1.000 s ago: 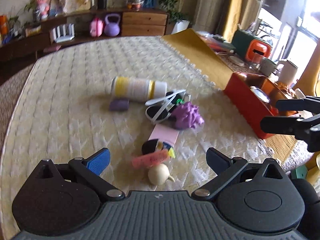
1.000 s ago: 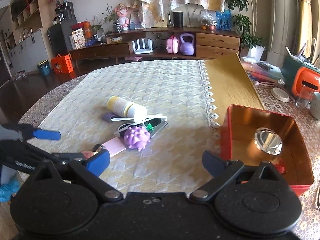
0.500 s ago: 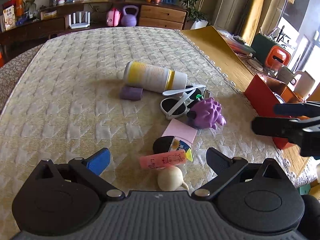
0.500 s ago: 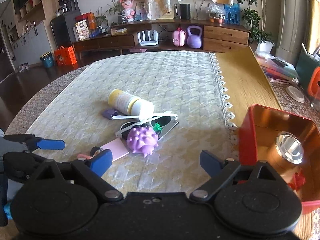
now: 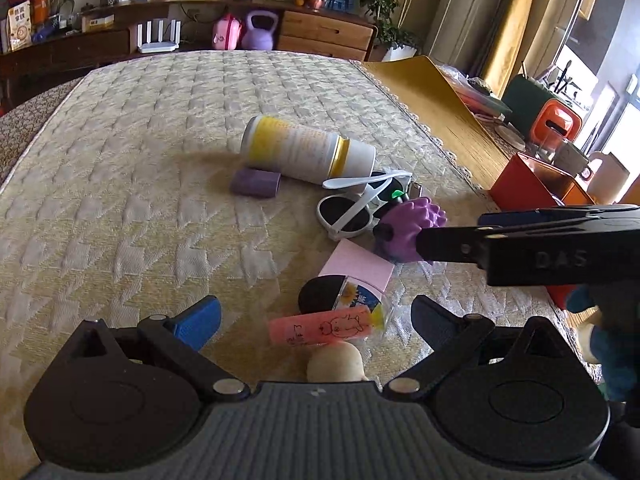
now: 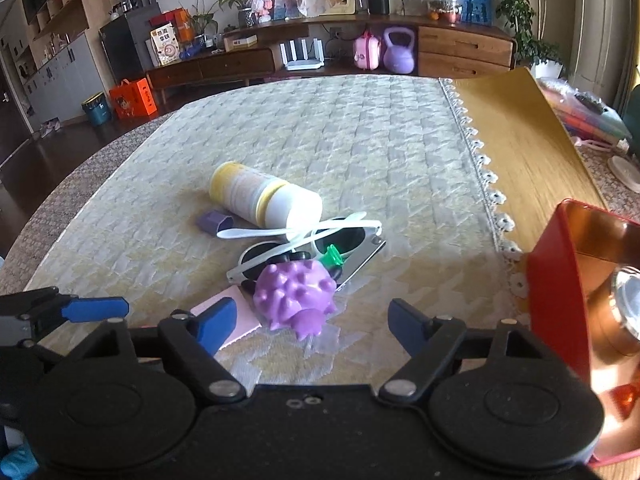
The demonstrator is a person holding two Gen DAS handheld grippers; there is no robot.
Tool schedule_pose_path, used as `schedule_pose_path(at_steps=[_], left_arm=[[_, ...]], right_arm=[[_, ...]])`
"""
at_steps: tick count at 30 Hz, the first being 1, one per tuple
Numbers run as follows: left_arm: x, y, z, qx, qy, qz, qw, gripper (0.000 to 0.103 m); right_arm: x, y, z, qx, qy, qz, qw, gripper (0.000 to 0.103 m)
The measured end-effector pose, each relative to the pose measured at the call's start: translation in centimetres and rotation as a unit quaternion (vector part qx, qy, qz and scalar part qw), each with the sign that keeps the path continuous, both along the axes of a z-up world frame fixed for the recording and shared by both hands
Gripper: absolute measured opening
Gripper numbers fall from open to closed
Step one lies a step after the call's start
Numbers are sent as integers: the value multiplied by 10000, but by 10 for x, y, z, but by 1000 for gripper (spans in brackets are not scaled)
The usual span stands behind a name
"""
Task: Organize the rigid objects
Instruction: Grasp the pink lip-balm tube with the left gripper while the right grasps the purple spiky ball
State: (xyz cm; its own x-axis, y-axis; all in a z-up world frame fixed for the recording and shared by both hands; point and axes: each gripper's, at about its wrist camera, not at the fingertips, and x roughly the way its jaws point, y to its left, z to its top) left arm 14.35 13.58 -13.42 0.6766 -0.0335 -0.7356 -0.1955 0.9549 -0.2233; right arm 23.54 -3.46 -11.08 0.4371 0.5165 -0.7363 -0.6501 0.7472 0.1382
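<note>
right gripper [image 6: 310,318] open, empty | purple spiky ball [image 6: 295,297] at 12 | straddle evenly, clear sunglasses [image 6: 316,246] | left gripper [image 5: 316,316] open, idle

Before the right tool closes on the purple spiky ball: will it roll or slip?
The purple spiky ball looks moulded and rounded, so probably light. Its nubs should limit rolling on the quilted cloth and may give the open right tool some purchase. It touches the white sunglasses, which may shift.

Purple spiked ball [image 6: 295,300]; white bottle [image 5: 310,150], yellow bands; red box [image 6: 558,300], copper interior; cream houndstooth-weave cloth [image 5: 140,184].
</note>
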Motion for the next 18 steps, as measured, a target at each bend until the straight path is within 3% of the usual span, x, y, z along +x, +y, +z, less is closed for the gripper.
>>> schedule_pose_path(at_steps=[4, 14, 18], left_arm=[[1, 8, -4, -408, 67, 140, 9990, 98], [0, 6, -2, -442, 55, 159, 9989, 76], [-2, 5, -1, -491, 37, 132, 9987, 65]], right_arm=[[7, 5, -5, -16, 101, -56, 9999, 77], [12, 16, -10, 78, 255, -20, 9996, 70], [16, 17, -14, 104, 380, -64, 9992, 53]])
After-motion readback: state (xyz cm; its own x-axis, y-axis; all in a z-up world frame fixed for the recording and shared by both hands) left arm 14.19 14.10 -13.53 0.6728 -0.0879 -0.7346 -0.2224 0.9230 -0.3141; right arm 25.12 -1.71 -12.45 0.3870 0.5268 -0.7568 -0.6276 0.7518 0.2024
